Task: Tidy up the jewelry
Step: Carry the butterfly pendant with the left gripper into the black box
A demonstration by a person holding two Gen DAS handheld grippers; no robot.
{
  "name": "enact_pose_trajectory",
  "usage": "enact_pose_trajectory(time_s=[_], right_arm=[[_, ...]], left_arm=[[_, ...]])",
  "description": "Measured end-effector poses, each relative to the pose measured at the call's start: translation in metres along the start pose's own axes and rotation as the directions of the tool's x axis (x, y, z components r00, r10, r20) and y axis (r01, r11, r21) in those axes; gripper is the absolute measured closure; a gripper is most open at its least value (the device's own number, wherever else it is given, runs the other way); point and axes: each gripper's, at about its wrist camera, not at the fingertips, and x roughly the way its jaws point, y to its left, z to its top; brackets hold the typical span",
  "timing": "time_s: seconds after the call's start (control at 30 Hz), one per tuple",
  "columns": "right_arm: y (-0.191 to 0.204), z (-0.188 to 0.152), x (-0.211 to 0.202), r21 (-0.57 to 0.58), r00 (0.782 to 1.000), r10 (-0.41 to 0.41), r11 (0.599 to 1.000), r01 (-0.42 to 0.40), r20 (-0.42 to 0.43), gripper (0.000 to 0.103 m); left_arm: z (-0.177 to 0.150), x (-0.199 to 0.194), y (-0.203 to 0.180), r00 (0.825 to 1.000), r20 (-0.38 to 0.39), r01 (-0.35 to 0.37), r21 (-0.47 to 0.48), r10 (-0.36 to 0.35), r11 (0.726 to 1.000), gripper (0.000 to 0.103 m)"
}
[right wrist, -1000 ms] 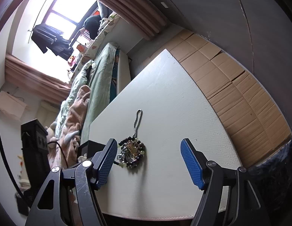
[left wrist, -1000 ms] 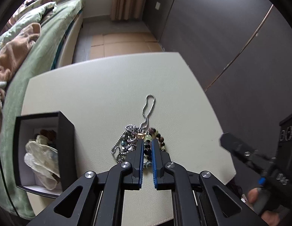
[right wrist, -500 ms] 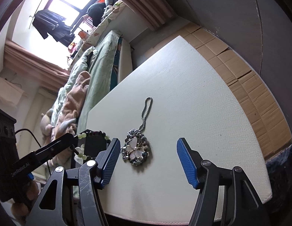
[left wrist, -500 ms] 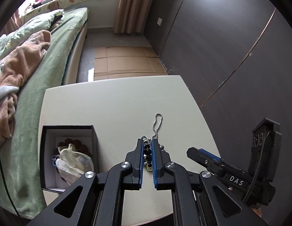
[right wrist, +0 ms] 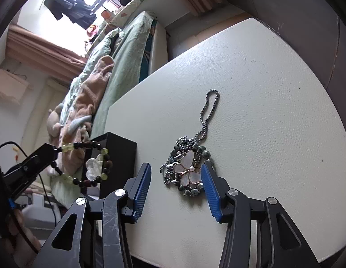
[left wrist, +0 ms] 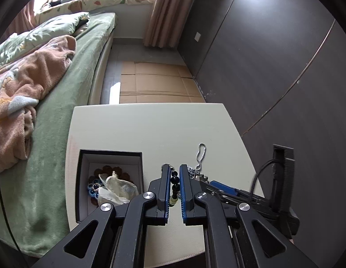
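Observation:
My left gripper (left wrist: 173,169) is shut on a bead bracelet (left wrist: 174,184) of dark and pale green beads, held in the air above the table. In the right wrist view the bracelet (right wrist: 92,163) hangs from it beside the black jewelry box (right wrist: 119,154). The open box (left wrist: 109,178) holds a flower piece and a crumpled white pouch. My right gripper (right wrist: 176,172) is open, its fingers either side of a silver chain necklace with a pale flower pendant (right wrist: 188,169) lying on the table. The chain's loop (left wrist: 200,154) shows in the left wrist view.
The cream table (left wrist: 150,129) stands next to a bed with green cover and a peach blanket (left wrist: 27,78). A dark wardrobe wall (left wrist: 273,55) runs along the right. Cardboard sheets (left wrist: 155,84) lie on the floor beyond the table.
My left gripper has lifted the bracelet off the pile and drawn back towards the box. My right gripper has moved in low around the pendant necklace.

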Motion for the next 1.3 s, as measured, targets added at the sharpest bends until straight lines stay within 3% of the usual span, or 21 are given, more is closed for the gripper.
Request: enact_pose_trajectory(time_s=[0.37, 0.5, 0.67, 0.9, 1.2, 1.23, 1.3], right_arm=[[0.019, 0.000, 0.022, -0.091, 0.988, -0.151, 0.985, 0.148, -0.023, 0.062], [0.017, 0.002, 0.023, -0.086, 0.984, -0.178, 0.981, 0.177, -0.015, 0.074], [0.015, 0.002, 0.020, -0.066, 0.987, -0.160, 0.985, 0.159, -0.008, 0.077], [0.019, 0.001, 0.011, -0.025, 0.997, -0.073, 0.997, 0.073, 0.014, 0.077], [0.046, 0.001, 0.000, -0.067, 0.996, 0.030, 0.997, -0.025, 0.080, 0.077], [0.051, 0.001, -0.001, -0.074, 0.995, 0.042, 0.997, -0.036, 0.089, 0.077], [0.060, 0.001, -0.003, -0.092, 0.992, 0.072, 0.994, -0.063, 0.103, 0.077]], left_arm=[[-0.005, -0.016, 0.019, 1.000, 0.018, 0.005, -0.026, -0.004, 1.000, 0.095], [-0.006, -0.022, 0.024, 1.000, 0.028, 0.001, -0.033, 0.000, 0.999, 0.095], [-0.003, -0.027, 0.032, 0.999, 0.044, -0.011, -0.051, 0.014, 0.999, 0.095], [-0.001, -0.025, 0.044, 0.998, 0.052, -0.042, -0.059, 0.045, 0.997, 0.095], [-0.002, -0.007, 0.066, 1.000, -0.006, -0.021, -0.108, 0.020, 0.994, 0.095], [-0.002, -0.004, 0.070, 1.000, -0.021, -0.010, -0.119, 0.008, 0.993, 0.093], [-0.005, 0.000, 0.076, 0.999, -0.044, -0.007, -0.141, 0.001, 0.990, 0.079]])
